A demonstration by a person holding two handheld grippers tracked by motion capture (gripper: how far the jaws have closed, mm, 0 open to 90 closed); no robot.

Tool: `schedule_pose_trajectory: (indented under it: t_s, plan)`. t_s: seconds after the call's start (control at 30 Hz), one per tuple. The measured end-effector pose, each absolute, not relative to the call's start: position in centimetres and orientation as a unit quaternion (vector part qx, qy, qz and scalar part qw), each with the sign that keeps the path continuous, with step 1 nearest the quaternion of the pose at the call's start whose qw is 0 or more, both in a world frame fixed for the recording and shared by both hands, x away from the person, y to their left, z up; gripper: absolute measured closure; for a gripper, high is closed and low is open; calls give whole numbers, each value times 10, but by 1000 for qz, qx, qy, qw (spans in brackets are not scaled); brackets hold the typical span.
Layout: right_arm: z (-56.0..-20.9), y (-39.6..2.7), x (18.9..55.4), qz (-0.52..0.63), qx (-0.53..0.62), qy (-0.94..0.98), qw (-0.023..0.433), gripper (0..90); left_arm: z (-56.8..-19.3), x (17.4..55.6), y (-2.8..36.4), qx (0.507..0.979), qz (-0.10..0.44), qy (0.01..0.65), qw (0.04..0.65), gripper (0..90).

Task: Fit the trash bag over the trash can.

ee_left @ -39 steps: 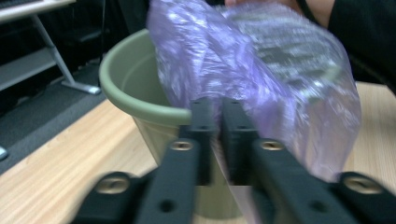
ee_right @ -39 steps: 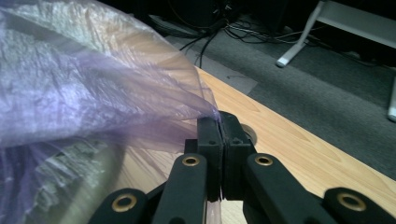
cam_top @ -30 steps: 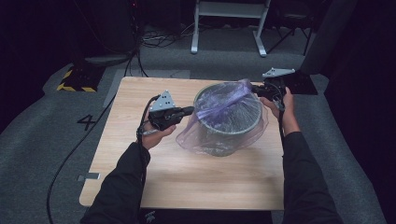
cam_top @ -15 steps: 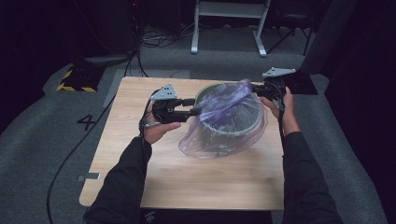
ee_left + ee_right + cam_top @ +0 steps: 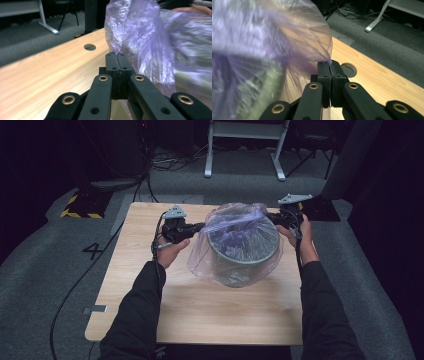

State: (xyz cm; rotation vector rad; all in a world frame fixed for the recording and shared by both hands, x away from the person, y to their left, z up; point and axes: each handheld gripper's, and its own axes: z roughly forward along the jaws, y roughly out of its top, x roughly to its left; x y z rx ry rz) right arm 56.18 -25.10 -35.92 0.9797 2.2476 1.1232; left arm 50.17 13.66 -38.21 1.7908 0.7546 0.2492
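A grey round bin (image 5: 241, 264) stands on the wooden table (image 5: 200, 310), and a thin purple plastic bag (image 5: 240, 220) is draped over and around it. My left gripper (image 5: 202, 226) is at the bag's left edge. Its jaws have just been closing and now stand shut, with the film (image 5: 140, 42) caught at their tip (image 5: 116, 56). At the bag's right edge, my right gripper (image 5: 272, 217) is shut too, pinching a corner of the film (image 5: 287, 37) between its pads (image 5: 329, 64). The bag is stretched between the two grippers above the bin's mouth.
A round cable hole (image 5: 90, 47) lies in the tabletop near the far edge, with another hole (image 5: 348, 68) by the right gripper. Beyond the table are a white desk frame (image 5: 245, 150), floor cables and a yellow-black striped block (image 5: 80, 207).
My left gripper has moved toward the table's far side along the bag's left edge. The right gripper has kept its place with the bag.
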Motion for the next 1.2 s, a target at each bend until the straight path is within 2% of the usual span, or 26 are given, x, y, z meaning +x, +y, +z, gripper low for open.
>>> schedule_pose_trajectory:
  t_s: [0.53,0.63,0.77,0.8,0.83,0.87,0.9,0.97,1.03,1.2]
  plan:
    - [-407,-261,562,412,375,815,163,900,-434,530,109,790,31,364,492,900]
    - [-416,-264,556,415,377,814,154,900,-440,525,110,807,28,360,466,900]
    - [-427,-272,546,415,377,813,157,895,-443,516,120,804,43,361,471,897]
    - [-428,-276,543,417,379,811,160,848,-442,512,122,804,58,363,468,804]
    - [-428,-279,540,419,378,809,166,747,-439,507,124,803,68,365,467,646]
    - [-428,-283,537,420,383,804,174,678,-437,503,128,799,79,370,467,546]
    - [-427,-288,533,423,390,798,181,666,-434,498,133,797,87,368,472,449]
    - [-425,-299,525,431,389,791,192,594,-427,487,145,789,102,355,492,412]
    - [-423,-311,519,428,396,787,202,507,-421,476,158,781,110,351,505,329]
    - [-415,-334,496,437,375,789,214,398,-412,449,176,780,108,311,532,222]
